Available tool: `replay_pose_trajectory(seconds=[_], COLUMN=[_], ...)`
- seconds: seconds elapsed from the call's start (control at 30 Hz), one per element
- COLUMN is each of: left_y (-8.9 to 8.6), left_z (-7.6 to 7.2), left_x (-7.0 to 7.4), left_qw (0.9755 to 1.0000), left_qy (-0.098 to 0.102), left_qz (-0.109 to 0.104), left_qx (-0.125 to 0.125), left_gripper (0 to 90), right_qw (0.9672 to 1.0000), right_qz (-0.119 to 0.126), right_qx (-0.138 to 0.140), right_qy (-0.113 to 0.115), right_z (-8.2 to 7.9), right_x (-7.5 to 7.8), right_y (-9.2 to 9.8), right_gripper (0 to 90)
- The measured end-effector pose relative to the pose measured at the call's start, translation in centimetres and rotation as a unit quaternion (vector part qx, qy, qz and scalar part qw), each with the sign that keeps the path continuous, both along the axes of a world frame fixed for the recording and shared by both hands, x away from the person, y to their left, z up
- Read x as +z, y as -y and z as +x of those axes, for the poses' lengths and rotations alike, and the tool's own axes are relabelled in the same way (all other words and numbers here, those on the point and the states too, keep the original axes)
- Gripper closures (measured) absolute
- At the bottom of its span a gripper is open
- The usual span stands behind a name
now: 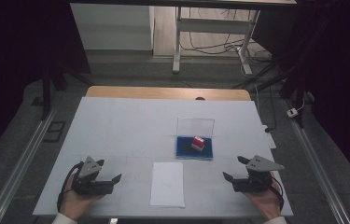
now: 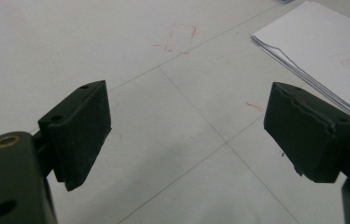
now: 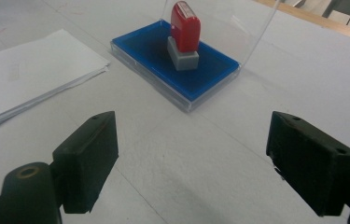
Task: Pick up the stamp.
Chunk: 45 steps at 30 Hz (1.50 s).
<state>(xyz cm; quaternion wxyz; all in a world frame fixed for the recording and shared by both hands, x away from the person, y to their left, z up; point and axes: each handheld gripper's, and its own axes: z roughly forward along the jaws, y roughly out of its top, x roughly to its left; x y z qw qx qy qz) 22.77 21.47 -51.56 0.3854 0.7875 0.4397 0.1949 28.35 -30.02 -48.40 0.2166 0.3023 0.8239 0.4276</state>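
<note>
High view: a white table [image 1: 116, 126] bears a small stack of paper [image 1: 167, 184] at its near edge, midway between the two hands. Beyond the stack, slightly to the right, lies a blue ink pad [image 1: 185, 148] in a clear case whose lid [image 1: 195, 126] stands upright at the far side; a red stamp [image 1: 198, 143] with a grey base stands on the pad. The left gripper [image 1: 108, 171] rests at the near left of the table, held in the left hand [image 1: 75, 198], its jaws spread wide and pointing toward the paper. The right gripper [image 1: 234, 168] rests at the near right, held in the right hand [image 1: 266, 198], jaws likewise spread wide and pointing inward. Both grippers are well apart from the stamp. Left gripper view: the two black jaws stand wide apart with nothing between them; bare table surface with faint red marks [image 2: 180, 39] lies ahead, and the paper stack [image 2: 322, 51] occupies the upper right. Right gripper view: the jaws stand wide apart and hold nothing; the stamp [image 3: 184, 35] stands upright on the ink pad [image 3: 210, 74] ahead, and the paper [image 3: 32, 70] lies to the left, near the pad but not touching it.
</note>
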Motion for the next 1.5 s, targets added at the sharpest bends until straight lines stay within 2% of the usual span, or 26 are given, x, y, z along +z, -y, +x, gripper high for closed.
replay_pose_trajectory(seconds=[0.27, 0.57, 0.9, 1.17, 1.27, 1.5], left_y=[0.1, 0.3, 0.3, 0.2, 0.2, 0.3], left_z=[0.0, 0.1, 0.2, 0.3, 0.4, 0.4], left_x=[-0.1, -0.3, -0.4, -0.3, -0.4, -0.4], left_qw=[1.0, 0.9999, 0.9999, 0.9999, 0.9999, 0.9999], left_qy=[-0.003, -0.005, -0.007, -0.007, -0.007, -0.008], left_qz=[0.005, 0.012, 0.013, 0.011, 0.011, 0.014], left_qx=[-0.001, -0.002, -0.003, -0.002, -0.003, -0.005], left_gripper=[14.9, 15.0, 15.0, 15.1, 15.0, 15.1], right_qw=[1.0, 1.0, 0.9995, 0.9988, 0.9989, 0.9979], right_qz=[-0.001, 0.0, -0.008, -0.019, -0.014, -0.02], right_qx=[0.004, 0.008, 0.021, 0.033, 0.034, 0.043], right_qy=[0.008, -0.004, -0.023, -0.03, -0.03, -0.045], right_z=[0.7, 1.8, 3.6, 5.4, 5.9, 7.1], right_x=[1.2, 3.4, 4.6, 6.1, 6.4, 6.6], right_y=[-0.9, -1.9, -3.3, -4.8, -5.4, -6.7], right_gripper=[18.4, 21.8, 23.4, 24.2, 24.4, 25.6])
